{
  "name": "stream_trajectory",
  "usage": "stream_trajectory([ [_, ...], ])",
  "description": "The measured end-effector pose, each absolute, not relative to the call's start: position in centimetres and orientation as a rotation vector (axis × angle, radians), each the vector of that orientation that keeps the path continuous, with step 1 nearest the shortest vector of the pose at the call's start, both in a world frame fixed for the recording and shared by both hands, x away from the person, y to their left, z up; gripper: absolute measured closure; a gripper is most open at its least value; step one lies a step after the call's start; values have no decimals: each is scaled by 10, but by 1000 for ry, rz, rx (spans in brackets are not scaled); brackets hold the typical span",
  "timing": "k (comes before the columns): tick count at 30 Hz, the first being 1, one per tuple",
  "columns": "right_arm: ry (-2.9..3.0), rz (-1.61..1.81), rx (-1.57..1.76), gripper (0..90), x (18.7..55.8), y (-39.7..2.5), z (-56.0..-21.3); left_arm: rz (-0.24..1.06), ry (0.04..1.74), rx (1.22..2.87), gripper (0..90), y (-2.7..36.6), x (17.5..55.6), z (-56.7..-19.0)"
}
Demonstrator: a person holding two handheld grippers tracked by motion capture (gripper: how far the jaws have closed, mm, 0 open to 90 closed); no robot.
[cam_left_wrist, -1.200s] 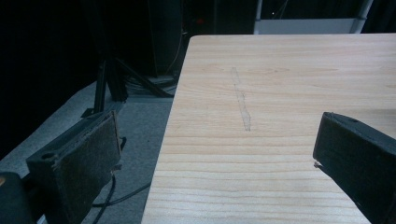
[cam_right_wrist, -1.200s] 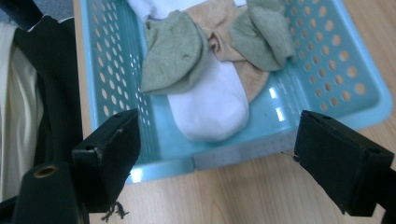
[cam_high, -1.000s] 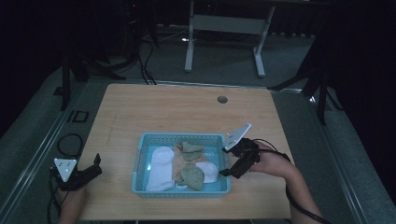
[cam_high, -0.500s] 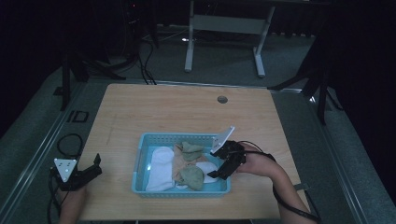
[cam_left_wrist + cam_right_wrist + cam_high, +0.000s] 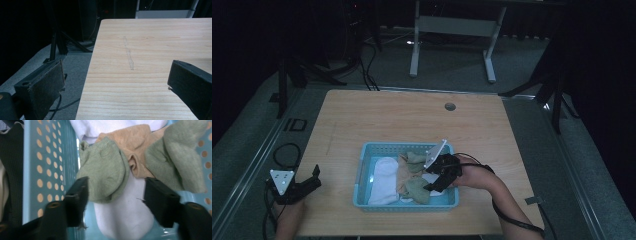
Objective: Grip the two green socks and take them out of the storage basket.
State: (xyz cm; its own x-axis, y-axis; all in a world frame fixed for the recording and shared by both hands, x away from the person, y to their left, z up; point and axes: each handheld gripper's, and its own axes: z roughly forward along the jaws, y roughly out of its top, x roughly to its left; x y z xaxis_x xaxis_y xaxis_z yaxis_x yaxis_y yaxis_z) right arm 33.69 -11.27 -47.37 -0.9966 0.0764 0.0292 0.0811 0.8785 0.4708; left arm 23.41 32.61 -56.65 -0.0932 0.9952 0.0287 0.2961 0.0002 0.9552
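Note:
A light blue perforated basket [image 5: 364,172] sits near the table's front edge with several socks in it: white [image 5: 382,177], tan [image 5: 402,172] and green [image 5: 416,189]. My right gripper [image 5: 434,186] reaches down into the basket's right side, open. In the right gripper view its jaws straddle a green sock [image 5: 105,172] lying over a white sock [image 5: 122,215]; a tan sock [image 5: 136,143] and another green one [image 5: 180,157] lie beyond. My left gripper [image 5: 312,181] rests open at the table's front left corner, nothing between its pads [image 5: 43,87].
The wooden table [image 5: 412,125] has a round cable hole [image 5: 450,106] at the back. A faint scuff mark [image 5: 128,55] runs along the table in the left gripper view. Cables and stand legs lie on the floor at the left [image 5: 287,150].
My right gripper has moved left from the basket's right rim into the basket, down over the socks. The left gripper has stayed put.

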Motion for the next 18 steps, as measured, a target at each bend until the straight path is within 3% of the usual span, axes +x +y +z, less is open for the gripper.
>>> stream_trajectory([
  [18, -3035, -619, -98, 562, 336, -93, -490, 1134, 1500, 1393, 4, 326, 234, -566],
])
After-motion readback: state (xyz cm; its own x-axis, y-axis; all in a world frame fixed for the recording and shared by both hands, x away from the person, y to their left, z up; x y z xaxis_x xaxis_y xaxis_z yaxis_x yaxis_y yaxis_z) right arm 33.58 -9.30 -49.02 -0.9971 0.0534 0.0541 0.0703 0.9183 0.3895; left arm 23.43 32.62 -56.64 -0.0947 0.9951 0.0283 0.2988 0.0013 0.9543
